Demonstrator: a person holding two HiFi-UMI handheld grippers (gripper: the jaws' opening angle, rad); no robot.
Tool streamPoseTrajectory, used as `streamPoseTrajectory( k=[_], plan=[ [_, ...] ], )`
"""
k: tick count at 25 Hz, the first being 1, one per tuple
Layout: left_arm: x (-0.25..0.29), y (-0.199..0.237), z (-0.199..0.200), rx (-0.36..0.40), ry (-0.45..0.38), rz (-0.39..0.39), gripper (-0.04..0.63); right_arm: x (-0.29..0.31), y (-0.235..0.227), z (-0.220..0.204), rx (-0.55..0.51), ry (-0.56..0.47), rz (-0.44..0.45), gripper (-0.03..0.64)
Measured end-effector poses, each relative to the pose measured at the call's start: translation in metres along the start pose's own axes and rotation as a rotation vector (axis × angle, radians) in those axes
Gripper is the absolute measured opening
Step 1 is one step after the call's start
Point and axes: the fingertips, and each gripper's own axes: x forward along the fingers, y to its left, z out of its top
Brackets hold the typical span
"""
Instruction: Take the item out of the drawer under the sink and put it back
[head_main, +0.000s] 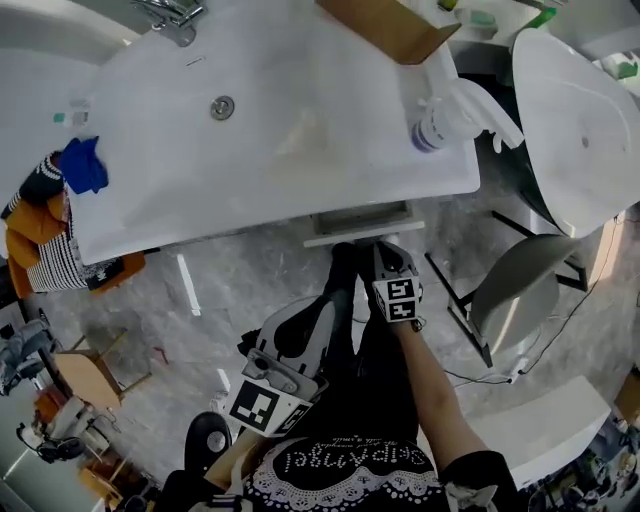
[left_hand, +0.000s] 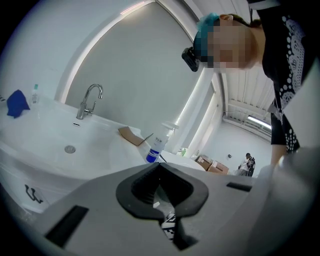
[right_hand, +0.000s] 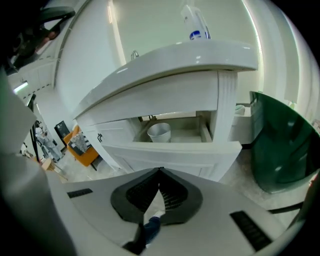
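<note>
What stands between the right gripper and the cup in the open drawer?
Only the drawer front: the white cup stands behind it, its rim showing above. The right gripper is shut and empty on the near side of that panel.

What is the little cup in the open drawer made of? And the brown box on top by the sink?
The cup looks like thin plastic, or maybe paper: it is pale whitish with a thin rim, but too small to be sure. The brown box looks like cardboard: plain matte brown, with flat sides and a folded flap.
</note>
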Motion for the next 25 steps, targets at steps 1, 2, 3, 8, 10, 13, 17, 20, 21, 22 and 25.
streamPoseTrajectory(
  k=[1,2,3,8,10,13,17,20,21,22,25],
  plan=[
    [0.002,0.000,0.002,0.004,-0.008,0.002,0.005,-0.006,-0.001,0.007,0.000,-0.016,0.005,0.018],
    [0.004,0.000,0.005,0.010,-0.018,0.006,0.005,-0.011,-0.002,0.015,-0.001,-0.033,0.009,0.018],
    [0.005,0.000,0.009,0.017,-0.030,0.011,0.005,-0.017,-0.003,0.023,-0.001,-0.052,0.013,0.018],
    [-0.001,-0.007,0.034,0.049,-0.083,0.010,0.005,-0.063,0.000,0.060,0.002,-0.140,0.010,0.018],
    [0.001,-0.004,0.048,0.075,-0.128,0.023,0.005,-0.069,-0.004,0.086,-0.014,-0.197,0.014,0.018],
    [-0.008,-0.005,0.059,0.088,-0.154,0.039,0.005,-0.093,-0.002,0.108,-0.009,-0.246,0.012,0.018],
    [-0.020,-0.006,0.070,0.101,-0.187,0.076,0.005,-0.118,-0.002,0.131,-0.022,-0.293,0.014,0.018],
    [-0.030,-0.010,0.080,0.113,-0.239,0.106,0.005,-0.133,-0.007,0.149,-0.035,-0.332,0.023,0.018],
    [-0.032,-0.010,0.084,0.119,-0.260,0.119,0.005,-0.135,-0.008,0.159,-0.040,-0.349,0.031,0.018],
    [-0.033,-0.010,0.089,0.124,-0.282,0.132,0.005,-0.138,-0.008,0.170,-0.044,-0.367,0.039,0.018],
    [-0.033,-0.017,0.098,0.140,-0.334,0.154,0.005,-0.149,-0.011,0.192,-0.061,-0.423,0.075,0.018]
  ],
)
